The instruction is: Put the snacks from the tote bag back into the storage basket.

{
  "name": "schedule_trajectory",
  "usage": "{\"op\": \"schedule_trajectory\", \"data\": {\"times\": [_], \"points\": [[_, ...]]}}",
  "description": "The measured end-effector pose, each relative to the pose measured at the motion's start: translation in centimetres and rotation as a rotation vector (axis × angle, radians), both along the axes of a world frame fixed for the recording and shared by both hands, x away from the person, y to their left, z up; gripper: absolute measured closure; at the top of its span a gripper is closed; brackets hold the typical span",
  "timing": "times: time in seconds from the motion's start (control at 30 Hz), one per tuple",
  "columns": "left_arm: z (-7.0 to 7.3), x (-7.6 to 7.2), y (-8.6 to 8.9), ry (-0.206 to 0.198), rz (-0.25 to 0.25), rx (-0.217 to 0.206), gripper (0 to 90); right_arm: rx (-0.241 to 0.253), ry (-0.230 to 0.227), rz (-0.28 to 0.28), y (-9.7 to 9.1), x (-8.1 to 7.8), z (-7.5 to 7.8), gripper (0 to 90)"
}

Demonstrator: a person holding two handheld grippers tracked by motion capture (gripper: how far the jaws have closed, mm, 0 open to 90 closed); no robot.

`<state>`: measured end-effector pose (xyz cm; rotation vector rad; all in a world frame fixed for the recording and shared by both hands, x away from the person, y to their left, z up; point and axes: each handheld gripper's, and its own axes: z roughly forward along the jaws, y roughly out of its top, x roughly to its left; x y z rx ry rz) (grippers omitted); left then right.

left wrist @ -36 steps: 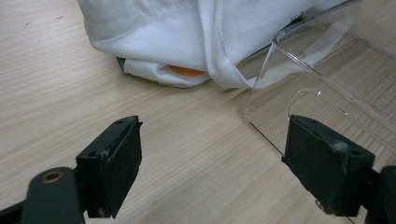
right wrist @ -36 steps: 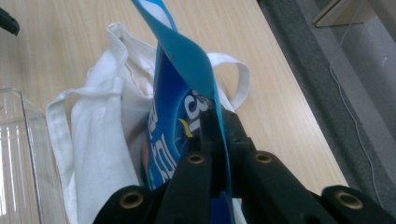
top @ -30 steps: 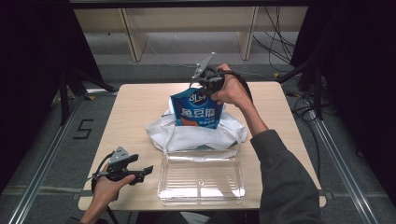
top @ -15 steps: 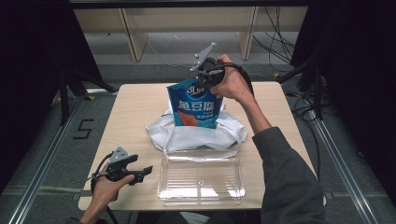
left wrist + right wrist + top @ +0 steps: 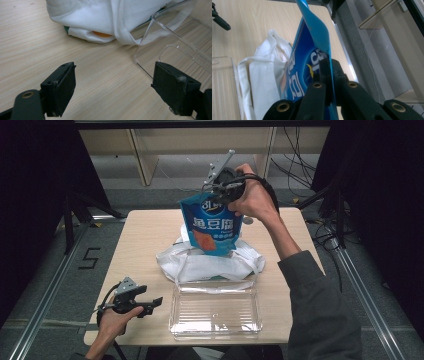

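Observation:
A blue snack pouch (image 5: 212, 225) with white lettering hangs in the air above a white cloth bag (image 5: 210, 261); its lower end is still just inside the bag's mouth. My right gripper (image 5: 220, 195) is shut on the pouch's top edge, and in the right gripper view the blue pouch (image 5: 312, 47) is pinched between the black jaws of my right gripper (image 5: 329, 72). My left gripper (image 5: 150, 305) rests near the table's front left corner, open and empty. In the left gripper view the left gripper (image 5: 112, 87) faces the cloth bag (image 5: 105, 17) with bare wood between its jaws.
A clear plastic tray (image 5: 216, 311) lies at the table's front edge, just before the cloth bag; its corner (image 5: 160, 37) is near my left gripper. Something orange and green (image 5: 100, 34) peeks from under the bag. Wooden shelving (image 5: 150, 145) stands beyond the table.
My right gripper has risen with the blue pouch, drawing it up out of the white cloth bag. The left gripper has stayed where it was.

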<state>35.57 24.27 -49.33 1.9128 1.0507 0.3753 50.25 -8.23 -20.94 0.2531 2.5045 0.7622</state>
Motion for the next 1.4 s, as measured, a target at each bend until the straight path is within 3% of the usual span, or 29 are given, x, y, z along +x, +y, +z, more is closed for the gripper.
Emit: {"op": "schedule_trajectory", "data": {"times": [0.03, 0.07, 0.1, 0.17, 0.23, 0.43, 0.53, 0.67, 0.8, 0.87, 0.9, 1.0, 1.03, 1.07, 1.13, 1.2, 1.23, 1.3, 1.33, 1.4], "points": [[-0.1, -0.1, -0.1, 0.003, 0.019, -0.015, 18.1, 0.001, -0.009, -0.002, -0.3, -0.3, 0.6, 90.0], [-0.1, -0.1, -0.1, 0.003, 0.019, -0.015, 18.1, 0.004, -0.017, 0.0, -0.3, -0.5, 0.9, 90.0], [0.0, 0.0, 0.1, 0.004, 0.003, 0.011, 18.1, 0.004, -0.017, 0.0, -0.3, -0.5, 0.9, 90.0], [-0.1, 0.0, -0.1, 0.01, 0.015, -0.012, 18.1, -0.003, -0.033, -0.001, -0.6, -1.2, 1.5, 90.0], [-0.1, 0.1, -0.1, 0.005, 0.007, -0.004, 18.1, -0.003, -0.042, -0.01, -0.7, -1.7, 1.7, 90.0], [-0.2, 0.1, 0.2, 0.019, 0.022, -0.005, 18.1, -0.002, -0.022, 0.009, -1.0, -3.5, 2.4, 90.0], [-0.2, 0.1, 0.1, 0.007, 0.027, -0.012, 18.1, -0.004, -0.01, 0.017, -1.2, -4.5, 2.6, 90.0], [-0.2, 0.1, 0.2, 0.006, 0.027, 0.001, 17.9, -0.006, 0.0, 0.037, -1.4, -5.4, 2.6, 90.0], [-0.2, 0.1, 0.2, 0.004, 0.03, 0.002, 17.7, 0.0, 0.014, 0.016, -1.6, -6.7, 2.8, 90.0], [-0.2, 0.2, 0.2, 0.001, 0.03, 0.001, 17.4, -0.005, 0.011, 0.033, -1.7, -7.2, 2.8, 90.0], [-0.2, 0.2, 0.2, -0.003, 0.03, -0.002, 17.4, -0.005, -0.012, 0.039, -1.8, -7.6, 2.8, 90.0], [-0.3, 0.1, 0.3, -0.001, 0.047, -0.008, 17.2, 0.012, 0.002, 0.023, -1.9, -8.3, 2.5, 90.0], [-0.2, 0.2, 0.4, 0.005, 0.041, 0.003, 17.1, 0.006, 0.0, 0.054, -2.1, -8.6, 2.4, 90.0], [-0.2, 0.2, 0.4, -0.006, 0.039, -0.007, 17.1, 0.017, 0.013, 0.034, -2.1, -9.0, 2.2, 90.0], [-0.2, 0.2, 0.4, -0.007, 0.036, 0.003, 17.1, 0.01, -0.005, 0.049, -2.1, -9.1, 2.2, 90.0], [-0.3, 0.2, 0.3, 0.0, 0.047, -0.007, 17.1, 0.009, 0.008, 0.053, -2.0, -9.4, 2.0, 90.0], [-0.3, 0.2, 0.3, 0.004, 0.043, -0.003, 17.1, 0.008, 0.035, 0.044, -1.9, -9.8, 1.9, 90.0], [-0.3, 0.2, 0.3, 0.008, 0.039, -0.002, 17.1, 0.016, 0.032, 0.047, -1.8, -10.0, 1.7, 90.0], [-0.4, 0.2, 0.3, 0.005, 0.045, -0.005, 17.1, 0.008, 0.024, 0.094, -1.7, -10.1, 1.6, 90.0], [-0.3, 0.2, 0.3, -0.005, 0.047, -0.002, 17.1, 0.011, 0.04, 0.086, -1.7, -10.7, 1.5, 90.0]]}}
